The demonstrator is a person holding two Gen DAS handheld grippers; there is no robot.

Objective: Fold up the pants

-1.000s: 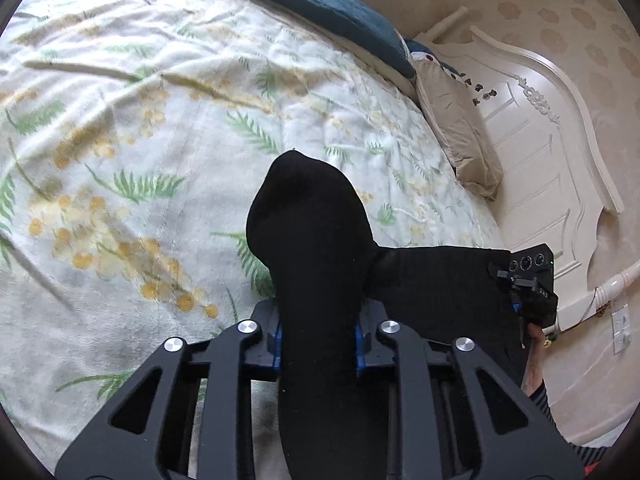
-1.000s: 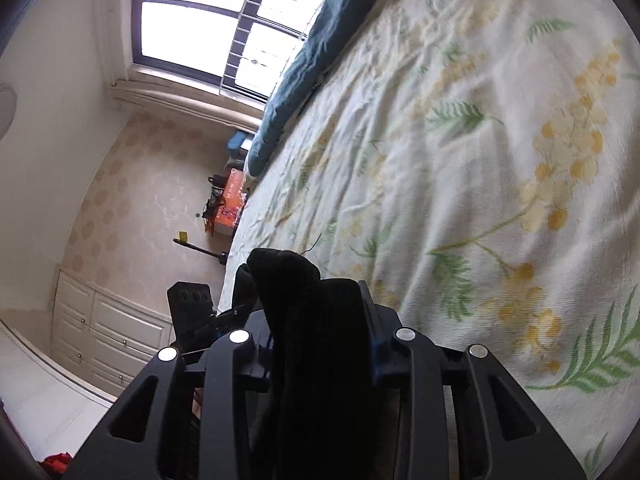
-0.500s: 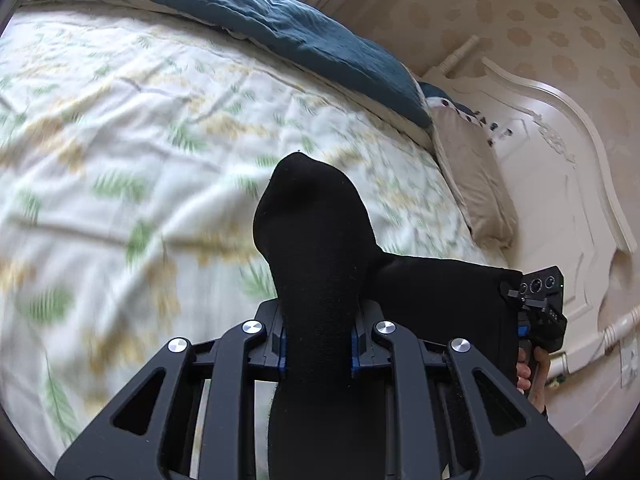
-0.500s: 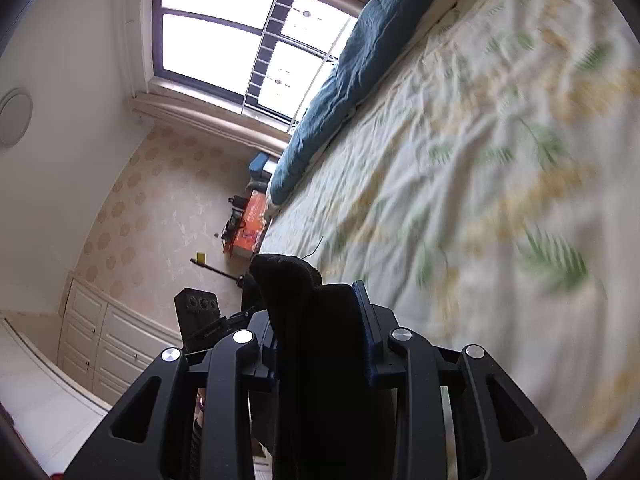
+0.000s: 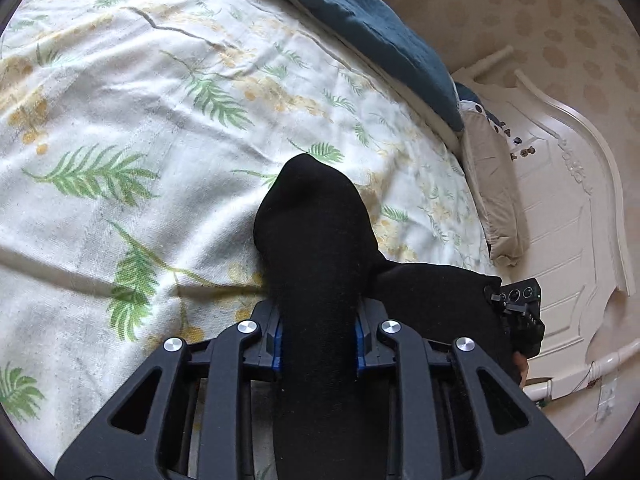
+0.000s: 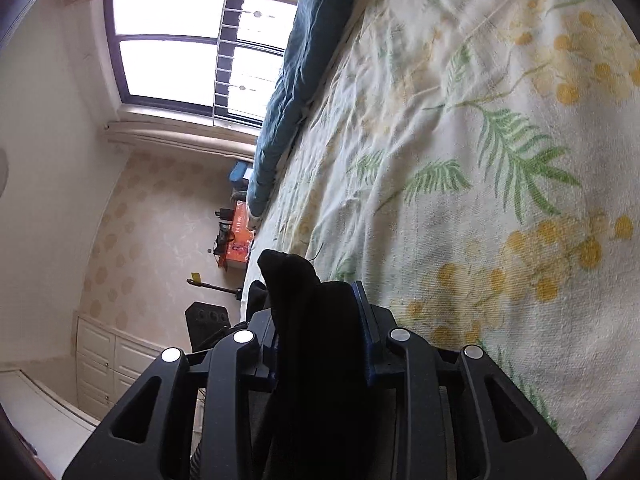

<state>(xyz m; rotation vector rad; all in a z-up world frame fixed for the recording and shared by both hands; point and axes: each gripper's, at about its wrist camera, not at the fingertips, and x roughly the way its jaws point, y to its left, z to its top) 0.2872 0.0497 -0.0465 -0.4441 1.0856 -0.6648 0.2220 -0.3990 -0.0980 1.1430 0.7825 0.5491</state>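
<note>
The black pants (image 5: pixel 316 232) bulge in a thick fold out of my left gripper (image 5: pixel 318 332), whose blue pads clamp the cloth; its jaws are easing open slightly with the fabric still between them. From there the cloth stretches right to my right gripper (image 5: pixel 520 312), held by a hand near the bed's edge. In the right wrist view, my right gripper (image 6: pixel 320 336) is shut on another bunch of the black pants (image 6: pixel 296 280), and the left gripper (image 6: pixel 208 320) shows beyond it. Both hold the cloth just above the floral bedsheet (image 5: pixel 120 120).
A dark blue duvet (image 5: pixel 360 12) lies along the bed's far side. A beige pillow (image 5: pixel 496 184) leans on the white headboard (image 5: pixel 560 200). The right wrist view shows the window (image 6: pixel 192 48), an orange box (image 6: pixel 240 240) and white cabinets (image 6: pixel 104 360).
Both grippers have carried the black pants across the bed and a little lower. The sheet looks nearer in both views, and both grips hold the cloth as before.
</note>
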